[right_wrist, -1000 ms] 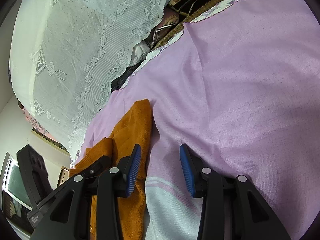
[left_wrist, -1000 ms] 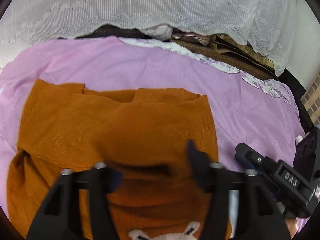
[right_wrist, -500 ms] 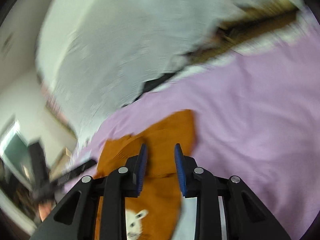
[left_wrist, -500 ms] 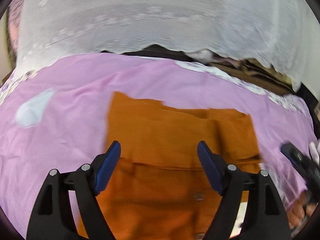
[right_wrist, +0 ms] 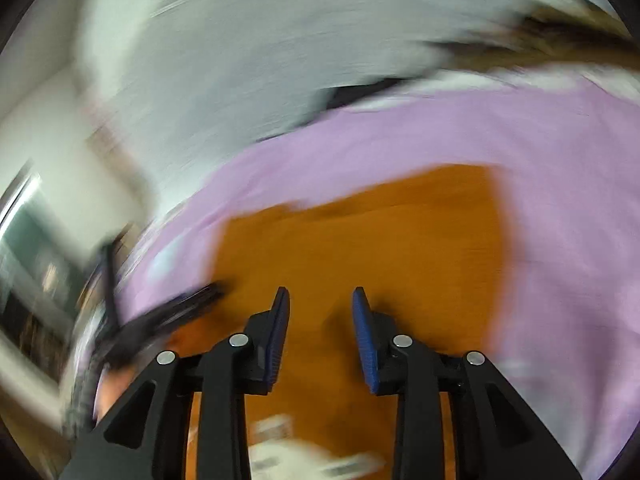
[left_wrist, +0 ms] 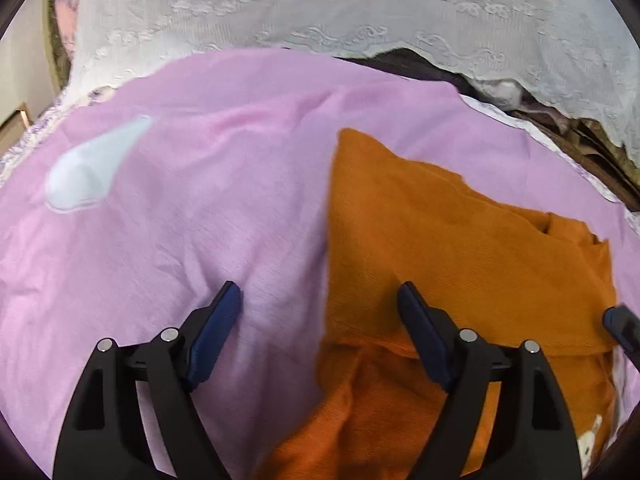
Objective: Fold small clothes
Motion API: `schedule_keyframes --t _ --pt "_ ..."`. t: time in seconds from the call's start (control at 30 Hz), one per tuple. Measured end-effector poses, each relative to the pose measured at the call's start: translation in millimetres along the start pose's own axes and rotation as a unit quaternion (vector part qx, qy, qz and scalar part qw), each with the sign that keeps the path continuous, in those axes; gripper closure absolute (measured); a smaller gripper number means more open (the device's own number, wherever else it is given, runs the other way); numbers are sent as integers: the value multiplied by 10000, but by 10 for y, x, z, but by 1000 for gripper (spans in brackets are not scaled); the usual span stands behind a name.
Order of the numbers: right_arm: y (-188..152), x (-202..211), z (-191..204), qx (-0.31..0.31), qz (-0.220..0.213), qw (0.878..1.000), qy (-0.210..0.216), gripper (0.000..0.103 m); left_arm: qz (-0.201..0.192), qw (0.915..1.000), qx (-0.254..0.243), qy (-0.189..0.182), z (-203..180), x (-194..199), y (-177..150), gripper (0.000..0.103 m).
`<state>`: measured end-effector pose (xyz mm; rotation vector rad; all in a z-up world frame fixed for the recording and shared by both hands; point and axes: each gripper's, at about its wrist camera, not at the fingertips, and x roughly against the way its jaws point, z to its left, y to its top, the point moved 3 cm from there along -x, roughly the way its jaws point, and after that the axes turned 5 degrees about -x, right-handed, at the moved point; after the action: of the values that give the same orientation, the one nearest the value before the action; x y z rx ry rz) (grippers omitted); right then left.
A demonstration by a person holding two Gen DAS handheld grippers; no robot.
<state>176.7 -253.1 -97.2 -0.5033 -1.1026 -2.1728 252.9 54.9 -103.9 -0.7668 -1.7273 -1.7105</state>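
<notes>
A small orange knit garment [left_wrist: 460, 240] lies partly folded on a pink sheet [left_wrist: 200, 220], with a white animal patch [left_wrist: 591, 440] at its near edge. My left gripper [left_wrist: 318, 288] hovers over the garment's left edge with its jaws opening; one fingertip is over the sheet, the other over the orange knit, and nothing is pinched. In the blurred right wrist view my right gripper [right_wrist: 320, 290] stands open in a narrow gap above the orange garment [right_wrist: 360, 240], holding nothing. The left gripper [right_wrist: 172, 312] is a dark smear there.
A white lace cloth [left_wrist: 320, 8] hangs along the far side of the pink sheet. A pale white patch [left_wrist: 92, 172] marks the sheet at far left. Dark clutter [left_wrist: 560, 128] lies beyond the sheet's far right edge. The right gripper's tip [left_wrist: 620, 326] pokes in at the right.
The left view has swung left, so the garment sits at the right, and its jaws have spread wider. The right gripper has moved over the garment with narrower jaws.
</notes>
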Motion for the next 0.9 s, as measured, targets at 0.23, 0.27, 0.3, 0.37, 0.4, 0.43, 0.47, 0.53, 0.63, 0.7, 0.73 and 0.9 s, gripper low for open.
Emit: schedule_keyframes --t 0.23,0.27,0.3,0.37,0.4,0.43,0.47,0.53,0.63,0.7,0.73,0.9 --pt "160 382 -88 -154 -556 9975 419 76 -316 9974 506 -402 153 244 58 33" --pt "154 362 -17 -56 -521 9975 475 76 -412 9970 433 -492 109 316 98 33" --pt "138 318 43 34 -478 9977 485 76 -495 9967 263 -583 34 375 153 33" --pt "116 179 127 155 -332 9983 460 76 -478 9966 32 -668 -93 359 206 32" --pt "96 124 143 168 -264 9985 438 76 -419 9966 -32 -705 -131 314 228 32" --pt "92 40 142 164 -182 9990 375 76 -303 9969 -72 -718 -160 224 248 32" --pt "118 -37 106 132 -111 9994 303 76 -196 9975 -92 -669 -165 129 250 32" --pt "140 -200 -35 -72 119 9999 71 81 134 9997 -120 -178 -105 -157 212 30" --pt "148 -309 -320 -618 311 9972 279 102 104 9998 -176 4 -91 -255 188 26" --pt "158 -235 -350 -728 230 9961 450 98 -28 9997 -214 95 -111 -194 182 27" --pt "152 -160 -306 -614 82 9971 434 95 -99 9999 -140 -5 -80 -166 175 28" --pt "67 5 -39 8 -31 9982 595 93 -409 9980 298 -368 115 51 226 30"
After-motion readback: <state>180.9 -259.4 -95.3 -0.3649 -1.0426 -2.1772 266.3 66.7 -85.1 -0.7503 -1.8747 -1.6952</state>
